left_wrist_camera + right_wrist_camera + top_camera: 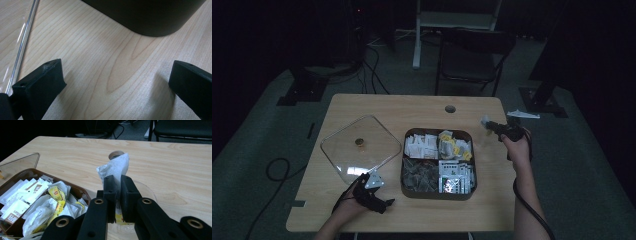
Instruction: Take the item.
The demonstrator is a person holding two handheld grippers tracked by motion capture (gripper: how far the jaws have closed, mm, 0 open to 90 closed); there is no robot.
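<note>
Table [377, 105] takes the middle of the high view, light wood, with a cable hole [450, 108] near its far edge

Dark box [439, 163] at frame centre, 4 compartments: white sachets upper left, yellow-tagged tea bags [455, 146] upper right, grey bags lower left, printed packets lower right. Open, so the contents are reachable

Clear lid [358, 147] lies flat on the table left of the box, knob up, likely parked there to keep the box accessible

Left gripper [373, 192] at lower left of the high view, resting on the table near the lid's near corner. In the left gripper view its jaws stand wide with bare wood between them, holding nothing; looks idle

Right gripper [118, 195] at right of the box in the high view, jaws narrow and clamped on a tea bag [115, 168]. White pouch sticks up past the jaw tips, yellow tag below them. A clear round dish rim [149, 191] sits just behind the jaws, so probably the drop target
</note>
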